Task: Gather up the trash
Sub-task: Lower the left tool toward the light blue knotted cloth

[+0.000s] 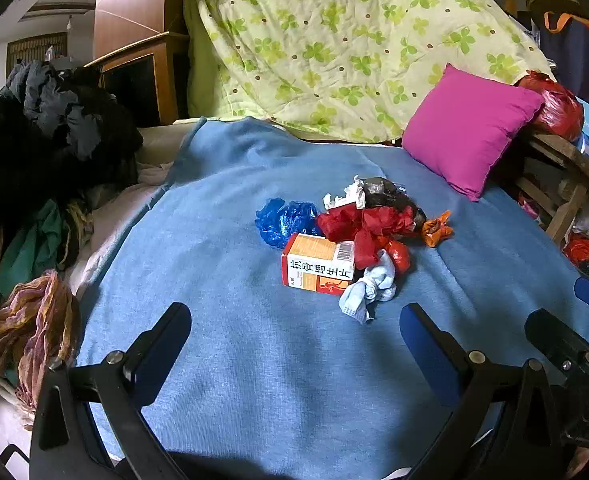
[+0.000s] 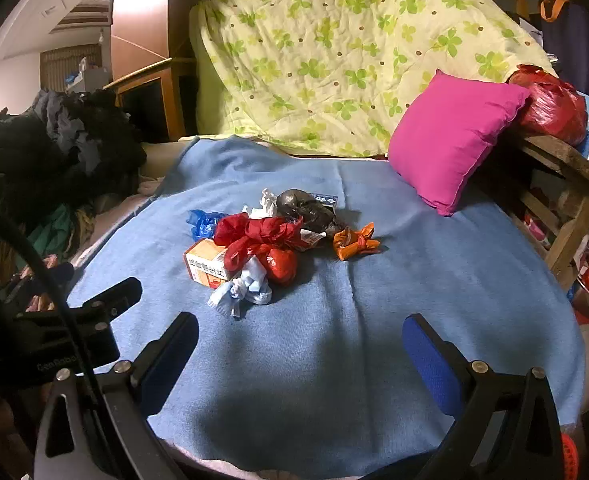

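- Plainly, nothing has been gathered yet: the trash lies in one small heap near the middle of the light blue knitted blanket [image 1: 254, 360] spread over the bed.
- The left gripper [image 1: 294, 332] hovers short of the heap, its fingers wide apart and empty; the right gripper [image 2: 300, 340] hangs beside it in the same way, fingers spread with nothing between them.
- Nearest the fingers lies a crumpled pale blue cloth-like wad [image 1: 368, 290], touching an orange-and-white cardboard medicine box [image 1: 318, 266] that rests on its side.
- Behind them sit a crinkled red plastic bag [image 1: 358, 226], a scrunched blue plastic bag [image 1: 282, 220], a dark grey plastic wad [image 1: 386, 192] with a scrap of crumpled white paper [image 1: 350, 194], and, slightly apart on the right, a twisted orange wrapper [image 2: 354, 244].
- No bin or sack for the trash can be made out for certain in either view.
- A sound first pick would be an outlying piece, the pale wad or the orange wrapper, since each has blanket clear around it.
- The fingers should straddle the piece from above and close on its bulk, not so low that the soft blanket is pinched up with it.
- The box is best taken across its narrow sides; the thin plastic bags will likely crush and slip, so a deep bite suits them.
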`<state>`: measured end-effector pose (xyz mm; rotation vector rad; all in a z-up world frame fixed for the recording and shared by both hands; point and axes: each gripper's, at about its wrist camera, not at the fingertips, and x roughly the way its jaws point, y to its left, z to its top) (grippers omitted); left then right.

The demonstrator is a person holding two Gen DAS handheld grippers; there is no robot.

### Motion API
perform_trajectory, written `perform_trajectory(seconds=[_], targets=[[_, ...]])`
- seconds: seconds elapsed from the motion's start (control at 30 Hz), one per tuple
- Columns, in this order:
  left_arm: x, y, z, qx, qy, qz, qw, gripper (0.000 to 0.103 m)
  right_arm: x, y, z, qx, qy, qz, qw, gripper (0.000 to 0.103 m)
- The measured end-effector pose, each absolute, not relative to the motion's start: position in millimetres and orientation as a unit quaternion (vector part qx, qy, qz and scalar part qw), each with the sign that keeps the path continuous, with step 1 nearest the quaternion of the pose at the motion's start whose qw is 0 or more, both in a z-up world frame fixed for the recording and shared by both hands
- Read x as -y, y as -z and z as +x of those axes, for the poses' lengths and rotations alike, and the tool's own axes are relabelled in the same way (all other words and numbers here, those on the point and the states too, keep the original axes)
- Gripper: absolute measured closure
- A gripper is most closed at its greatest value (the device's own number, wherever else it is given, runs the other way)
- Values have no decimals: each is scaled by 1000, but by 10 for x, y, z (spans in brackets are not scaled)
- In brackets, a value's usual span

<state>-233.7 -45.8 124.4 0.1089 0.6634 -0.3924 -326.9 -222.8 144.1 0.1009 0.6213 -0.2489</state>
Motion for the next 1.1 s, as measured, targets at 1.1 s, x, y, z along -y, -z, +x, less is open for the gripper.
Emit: perform_trajectory(seconds=[1.1], targets=[[554, -957, -2186, -362, 189, 61, 911, 0, 2573, -1287, -3373, -304, 145, 92, 937, 0]])
